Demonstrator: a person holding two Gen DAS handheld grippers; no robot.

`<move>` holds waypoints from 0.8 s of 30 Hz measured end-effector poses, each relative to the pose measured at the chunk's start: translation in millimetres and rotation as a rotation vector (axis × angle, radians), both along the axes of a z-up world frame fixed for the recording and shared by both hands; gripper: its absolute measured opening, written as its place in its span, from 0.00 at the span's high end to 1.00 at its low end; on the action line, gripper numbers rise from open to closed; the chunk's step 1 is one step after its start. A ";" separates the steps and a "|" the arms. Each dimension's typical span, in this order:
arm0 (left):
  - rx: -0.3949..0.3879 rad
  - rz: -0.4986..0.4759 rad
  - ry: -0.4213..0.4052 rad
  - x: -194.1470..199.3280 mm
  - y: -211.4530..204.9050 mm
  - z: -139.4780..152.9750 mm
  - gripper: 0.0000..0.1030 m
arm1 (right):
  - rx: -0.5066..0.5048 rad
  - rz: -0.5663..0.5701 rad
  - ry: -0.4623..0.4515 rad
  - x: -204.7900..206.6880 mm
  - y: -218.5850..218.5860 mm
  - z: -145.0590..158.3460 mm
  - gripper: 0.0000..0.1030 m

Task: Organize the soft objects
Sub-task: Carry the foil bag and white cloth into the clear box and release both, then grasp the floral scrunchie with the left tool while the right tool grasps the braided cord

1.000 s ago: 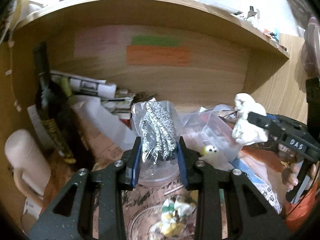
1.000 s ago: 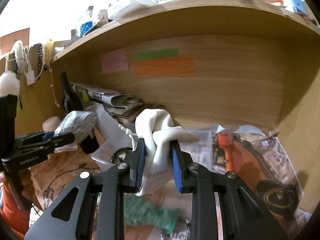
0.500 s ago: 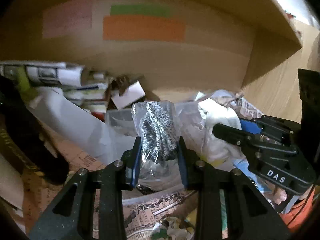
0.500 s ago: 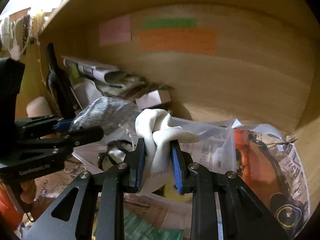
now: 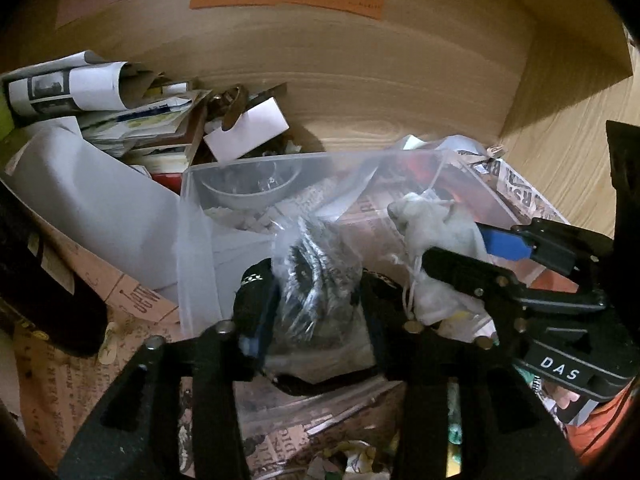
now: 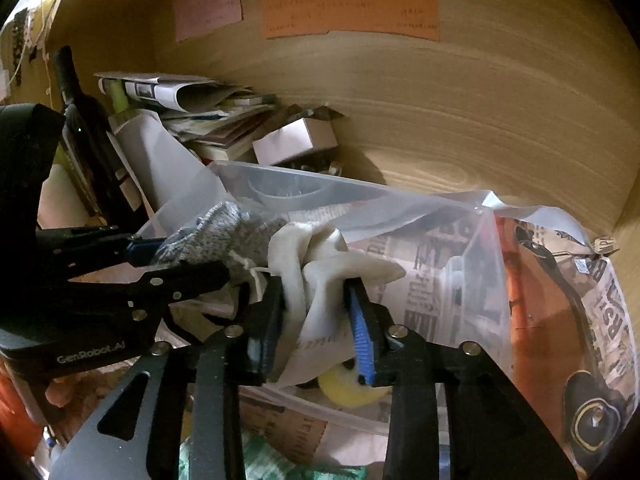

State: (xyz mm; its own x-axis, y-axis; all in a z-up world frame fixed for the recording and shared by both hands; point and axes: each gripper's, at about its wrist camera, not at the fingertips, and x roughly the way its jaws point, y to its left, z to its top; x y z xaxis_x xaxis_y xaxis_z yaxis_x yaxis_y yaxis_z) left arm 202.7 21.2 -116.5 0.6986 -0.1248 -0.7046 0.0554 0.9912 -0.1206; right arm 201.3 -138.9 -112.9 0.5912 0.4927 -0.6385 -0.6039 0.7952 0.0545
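Left claw (image 5: pixel 316 292) clamped on bagged speckled glove (image 5: pixel 316 276), right claw (image 6: pixel 316 300) clamped on white cloth (image 6: pixel 308 276), both over clear plastic bin (image 5: pixel 192 216).

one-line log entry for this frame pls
left tool: shut on bagged gloves | right tool: shut on white cloth | both over clear bin | phase: about to drop in

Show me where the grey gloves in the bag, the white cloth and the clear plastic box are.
grey gloves (image 5: pixel 316 280), left wrist view, striped knit inside the bag.
white cloth (image 6: pixel 312 264), right wrist view, bunched folds.
clear plastic box (image 5: pixel 320 156), left wrist view, far rim.
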 end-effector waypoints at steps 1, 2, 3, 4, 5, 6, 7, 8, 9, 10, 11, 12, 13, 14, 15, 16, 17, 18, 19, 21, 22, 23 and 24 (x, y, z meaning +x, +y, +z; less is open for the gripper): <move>-0.003 0.000 -0.008 -4.9 1.4 1.9 0.48 | -0.003 0.000 -0.005 -2.0 -0.6 1.4 0.65; -0.003 0.001 -0.017 -7.6 2.2 3.9 0.45 | -0.004 -0.001 -0.008 -2.6 -0.7 2.5 0.61; -0.001 0.001 -0.027 -11.5 2.3 6.8 0.43 | -0.002 -0.001 -0.016 -5.0 -2.0 4.7 0.58; 0.002 0.001 -0.039 -15.7 1.8 10.6 0.42 | -0.001 -0.003 -0.021 -6.0 -3.4 6.3 0.57; 0.005 0.001 -0.048 -19.0 1.7 14.0 0.40 | 0.002 -0.005 -0.031 -8.5 -5.1 9.3 0.56; 0.008 0.001 -0.058 -22.7 1.8 17.6 0.39 | 0.006 -0.006 -0.039 -10.6 -6.4 12.4 0.54; 0.009 0.002 -0.074 -28.5 2.0 22.4 0.37 | 0.011 -0.010 -0.049 -13.9 -8.6 16.2 0.53; 0.010 0.003 -0.083 -31.7 2.5 25.4 0.33 | 0.017 -0.013 -0.063 -17.6 -11.1 20.5 0.50; 0.011 0.004 -0.095 -36.2 3.1 29.0 0.32 | 0.025 -0.017 -0.080 -22.5 -14.8 25.3 0.46; 0.010 0.001 -0.110 -42.8 3.4 33.5 0.29 | 0.029 -0.020 -0.094 -26.7 -17.6 29.1 0.44; 0.009 -0.003 -0.118 -47.0 3.7 36.3 0.27 | 0.030 -0.025 -0.110 -31.9 -21.0 33.5 0.40; 0.012 -0.008 -0.127 -52.4 3.8 39.1 0.26 | 0.033 -0.029 -0.127 -36.7 -24.1 37.1 0.35; 0.020 -0.013 -0.139 -59.3 3.4 41.8 0.23 | 0.035 -0.032 -0.140 -42.1 -28.3 40.6 0.33; 0.025 -0.013 -0.145 -63.0 3.4 42.7 0.19 | 0.042 -0.037 -0.151 -47.7 -33.3 43.6 0.28; 0.030 -0.013 -0.152 -68.4 3.5 43.6 0.17 | 0.049 -0.042 -0.160 -53.0 -38.2 45.6 0.24; 0.032 -0.012 -0.158 -75.0 3.8 43.8 0.14 | 0.053 -0.049 -0.166 -57.9 -42.8 46.5 0.22; 0.035 -0.011 -0.159 -78.8 4.1 43.2 0.12 | 0.053 -0.056 -0.170 -61.7 -46.2 46.8 0.20; 0.040 -0.008 -0.158 -82.8 4.1 42.3 0.12 | 0.051 -0.066 -0.172 -66.6 -50.9 45.6 0.20; 0.049 -0.005 -0.155 -87.2 4.2 40.4 0.11 | 0.049 -0.076 -0.167 -70.4 -56.0 43.1 0.20; 0.063 -0.001 -0.144 -94.5 5.4 35.3 0.11 | 0.045 -0.095 -0.148 -75.8 -65.6 36.6 0.20; 0.069 0.004 -0.133 -98.1 6.3 31.0 0.11 | 0.042 -0.104 -0.136 -77.3 -69.3 33.0 0.20; 0.072 0.007 -0.122 -101.1 7.3 27.5 0.10 | 0.038 -0.115 -0.121 -78.5 -74.0 27.9 0.20; 0.074 0.011 -0.110 -104.0 8.8 22.4 0.10 | 0.035 -0.123 -0.104 -80.0 -77.7 23.2 0.20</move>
